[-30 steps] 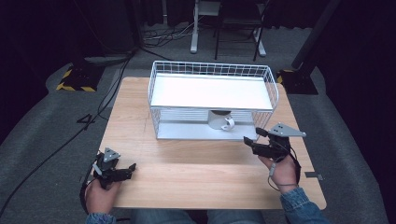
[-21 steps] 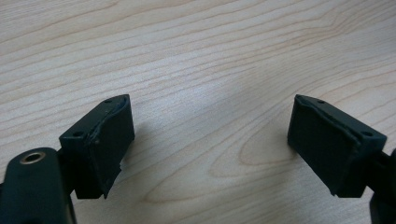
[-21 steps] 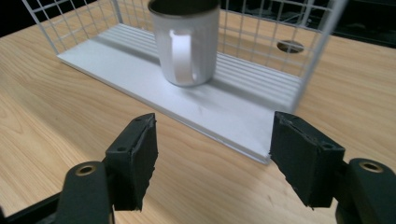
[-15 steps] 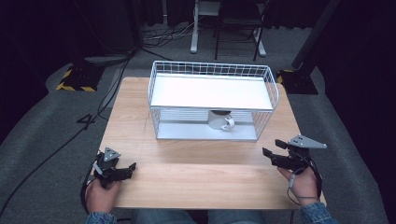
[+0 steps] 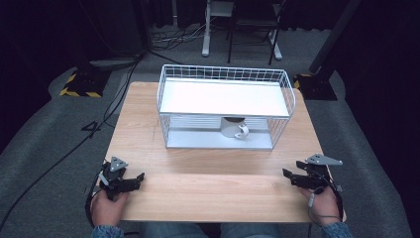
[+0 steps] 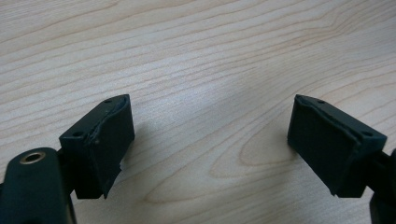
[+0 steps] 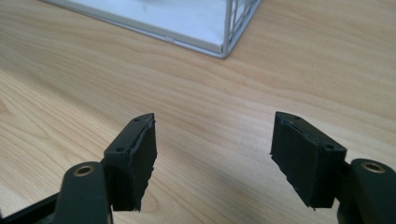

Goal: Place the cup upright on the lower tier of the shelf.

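Note:
A white wire rack [image 5: 225, 74] with two shelves stands at the back middle of the wooden table [image 5: 213, 198]. On its lower shelf sits a white mug [image 5: 233, 128], handle toward the front right. My left gripper [image 5: 140, 179] rests low at the table's near left, open, with bare wood between its jaws [image 6: 210, 126]. My right gripper [image 5: 288, 176] is at the near right, pointing inward, also open and holding nothing [image 7: 212, 140]. The rack's front corner [image 7: 225, 46] lies ahead of it in the right gripper view.
Black cables [image 5: 59, 153] trail over the grey floor left of the table. A yellow-and-black striped base [image 5: 79, 84] sits at the far left, and chair and stand legs [image 5: 237, 39] rise behind the rack. Bare wood stretches between the two grippers.
My right gripper has moved away from the rack's front right corner, down and toward the table's near right edge. The left gripper has stayed put.

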`<state>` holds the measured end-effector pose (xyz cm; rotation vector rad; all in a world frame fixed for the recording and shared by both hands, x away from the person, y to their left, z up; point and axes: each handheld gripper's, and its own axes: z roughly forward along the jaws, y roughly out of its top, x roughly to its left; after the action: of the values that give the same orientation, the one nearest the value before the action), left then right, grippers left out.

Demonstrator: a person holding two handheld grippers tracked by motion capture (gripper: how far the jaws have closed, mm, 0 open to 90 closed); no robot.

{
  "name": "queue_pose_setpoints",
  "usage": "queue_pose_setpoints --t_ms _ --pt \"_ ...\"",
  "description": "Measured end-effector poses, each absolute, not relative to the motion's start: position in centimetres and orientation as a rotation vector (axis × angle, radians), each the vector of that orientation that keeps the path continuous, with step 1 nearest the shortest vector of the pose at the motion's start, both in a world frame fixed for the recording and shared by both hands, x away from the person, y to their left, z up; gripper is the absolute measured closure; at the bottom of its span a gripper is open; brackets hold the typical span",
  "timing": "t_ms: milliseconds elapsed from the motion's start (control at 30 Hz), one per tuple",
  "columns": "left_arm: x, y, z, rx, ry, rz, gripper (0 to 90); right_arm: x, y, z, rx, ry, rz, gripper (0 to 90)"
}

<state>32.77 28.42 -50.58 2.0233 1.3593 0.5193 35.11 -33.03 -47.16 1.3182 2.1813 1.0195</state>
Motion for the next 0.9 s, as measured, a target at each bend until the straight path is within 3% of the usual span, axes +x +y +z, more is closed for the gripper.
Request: queue_pose_setpoints --t_ms 500,633,733,900 --pt "32.8 28.4 -50.6 2.023 1.36 0.52 15.0 34.8 -33.7 -49.7 1.373 2.198 0.945 29.4" --pt "32.8 28.4 -50.6 2.023 1.36 0.52 15.0 34.7 -33.6 -50.0 1.368 2.176 0.964 25.2" --pt "32.8 28.4 -50.6 2.024 1.36 0.52 15.0 34.6 -33.4 -50.5 1.326 2.157 0.949 16.2" --pt "32.8 28.4 -50.6 2.023 1.36 0.518 15.0 34.6 -33.4 -50.5 1.315 2.173 0.951 14.7"
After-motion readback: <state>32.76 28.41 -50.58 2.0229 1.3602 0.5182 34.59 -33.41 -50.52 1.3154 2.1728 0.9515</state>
